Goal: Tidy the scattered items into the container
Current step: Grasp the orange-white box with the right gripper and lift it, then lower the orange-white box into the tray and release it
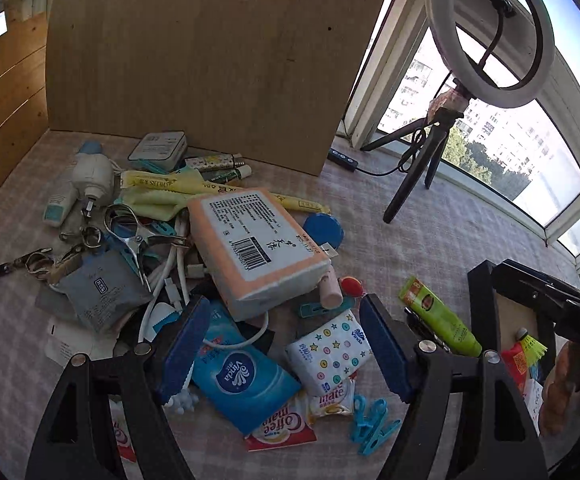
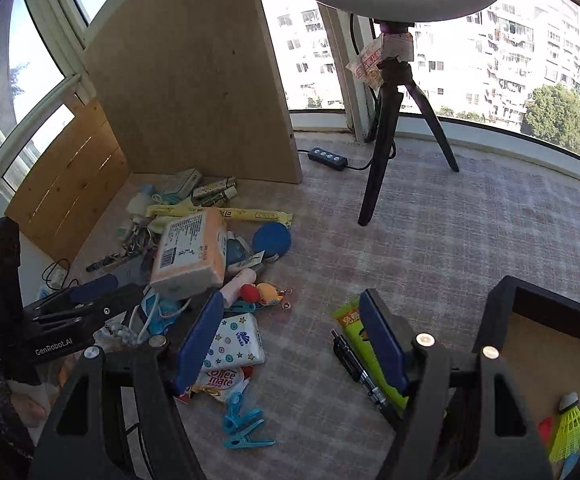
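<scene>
A heap of small items lies on the checked cloth: an orange tissue pack (image 1: 258, 240), a blue Vinda tissue pack (image 1: 242, 380), a white star-print tissue pack (image 1: 329, 352), Coffee mate sachets (image 1: 282, 424), blue clips (image 1: 373, 424) and a green tube (image 1: 441, 320). My left gripper (image 1: 286, 344) is open and empty above the tissue packs. My right gripper (image 2: 293, 344) is open and empty, between the star-print pack (image 2: 234, 340) and the green tube (image 2: 353, 332). The black-rimmed container (image 2: 545, 312) at right holds a yellow shuttlecock (image 2: 569, 428).
A wooden board (image 1: 210, 60) stands behind the heap. A ring light on a tripod (image 1: 421, 152) stands to the right with a power strip (image 2: 325, 158) by the window. A black pen (image 2: 357, 368) lies beside the green tube.
</scene>
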A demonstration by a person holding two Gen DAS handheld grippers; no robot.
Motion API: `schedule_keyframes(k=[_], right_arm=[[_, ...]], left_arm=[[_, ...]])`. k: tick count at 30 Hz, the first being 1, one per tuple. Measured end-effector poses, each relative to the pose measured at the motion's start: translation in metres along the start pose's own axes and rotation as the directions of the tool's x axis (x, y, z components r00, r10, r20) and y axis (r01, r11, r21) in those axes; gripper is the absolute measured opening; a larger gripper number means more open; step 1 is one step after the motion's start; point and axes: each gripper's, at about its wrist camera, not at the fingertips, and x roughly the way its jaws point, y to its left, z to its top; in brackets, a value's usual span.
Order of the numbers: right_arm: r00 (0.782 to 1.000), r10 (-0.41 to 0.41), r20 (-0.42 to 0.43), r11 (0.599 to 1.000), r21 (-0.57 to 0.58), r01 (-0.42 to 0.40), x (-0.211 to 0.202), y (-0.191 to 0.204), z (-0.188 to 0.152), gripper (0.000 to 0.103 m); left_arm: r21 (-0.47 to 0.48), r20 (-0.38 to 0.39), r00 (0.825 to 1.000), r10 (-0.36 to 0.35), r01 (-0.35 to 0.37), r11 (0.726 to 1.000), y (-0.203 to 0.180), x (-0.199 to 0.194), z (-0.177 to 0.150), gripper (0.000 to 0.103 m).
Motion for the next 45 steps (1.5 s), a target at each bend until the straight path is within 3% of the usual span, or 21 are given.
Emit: schedule_keyframes(k=[11,19,25,33,40,45], right_arm=[[0.981,0.120,-0.153,0.992,-0.026,-0.126,0.107,0.062,0.039,0.047],[0.963,0.150,-0.224,0.989,0.039,-0.145,0.153,0.061,0.046,0.044],[0.932,0.264,-0.249,0.960,0.166,-0.227,0.165,0.052,0.039,0.039],[0.932,0.301,-0.202,0.940,0.226,-0.255,0.139,0.052,0.030,0.039],[0.951,0.299,-0.081,0.932,0.239,-0.272,0.069,0.036,0.027,0.039],[0.974,0.228,0.012,0.939,0.261,-0.223,0.007,0.003,0.005,0.039]], left_arm=[[-0.064,-0.025,0.999,-0.047,0.045,0.997,0.029,0.031,0.010,0.060],[-0.069,-0.044,0.995,-0.084,0.081,0.994,0.029,0.049,0.013,0.058],[-0.097,-0.063,0.990,-0.129,0.122,0.988,0.028,0.062,0.013,0.056],[-0.091,-0.029,0.988,-0.150,0.147,0.985,0.023,0.042,0.014,0.056],[-0.002,0.030,0.980,-0.199,0.199,0.980,-0.019,0.004,0.016,0.056],[0.086,0.020,0.963,-0.269,0.266,0.960,-0.071,-0.009,0.005,0.056]])
